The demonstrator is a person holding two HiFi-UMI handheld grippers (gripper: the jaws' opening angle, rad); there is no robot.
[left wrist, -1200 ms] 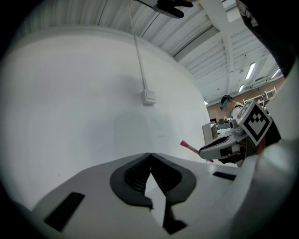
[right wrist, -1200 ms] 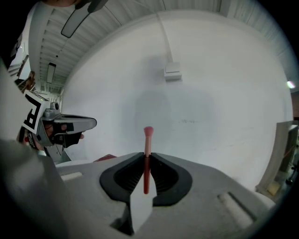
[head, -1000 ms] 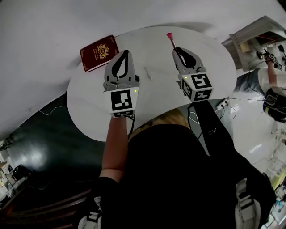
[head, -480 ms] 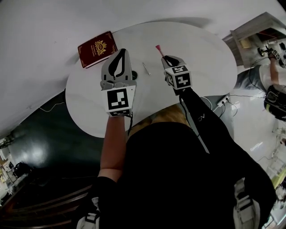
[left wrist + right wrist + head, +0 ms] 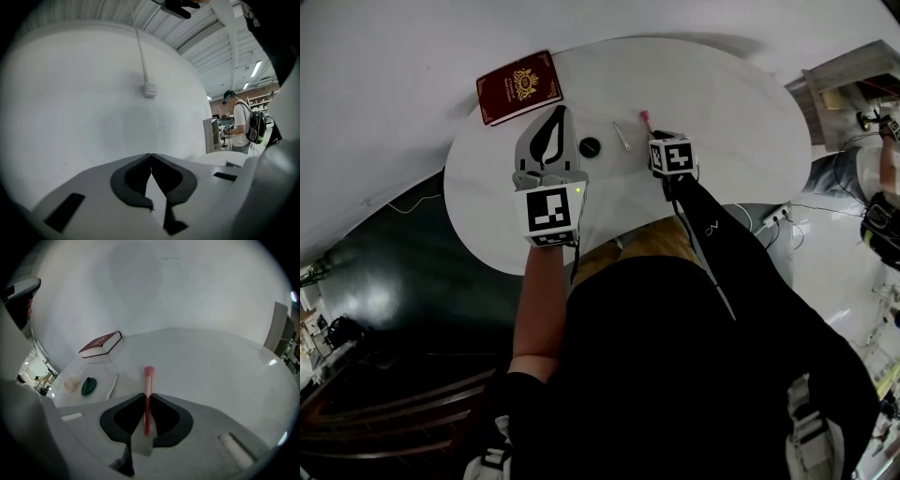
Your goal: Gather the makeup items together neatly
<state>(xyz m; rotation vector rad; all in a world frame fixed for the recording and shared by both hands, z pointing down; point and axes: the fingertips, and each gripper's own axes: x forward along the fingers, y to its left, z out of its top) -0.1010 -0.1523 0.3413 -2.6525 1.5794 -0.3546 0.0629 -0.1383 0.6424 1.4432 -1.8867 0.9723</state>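
My right gripper (image 5: 147, 398) is shut on a slim makeup brush (image 5: 148, 376) with a red handle and a pink tip that sticks out past the jaws. In the head view that gripper (image 5: 653, 134) hovers over the middle of the round white table (image 5: 731, 112), brush tip (image 5: 644, 116) pointing away. Left of it lie a thin silver stick (image 5: 622, 136) and a small dark round compact (image 5: 590, 146). The same stick (image 5: 112, 386) and compact (image 5: 88, 386) show in the right gripper view, with a pale lump (image 5: 71, 382) beside them. My left gripper (image 5: 557, 114) is shut and empty (image 5: 151, 157), facing a white wall.
A dark red book (image 5: 520, 86) with a gold crest lies at the table's far left edge, also the book (image 5: 101, 344) in the right gripper view. A person (image 5: 241, 122) stands far off in the left gripper view. The right half of the table is bare.
My right gripper has carried the brush leftward and closer in, toward the silver stick. The dark compact now shows beside my left gripper, which has barely moved.
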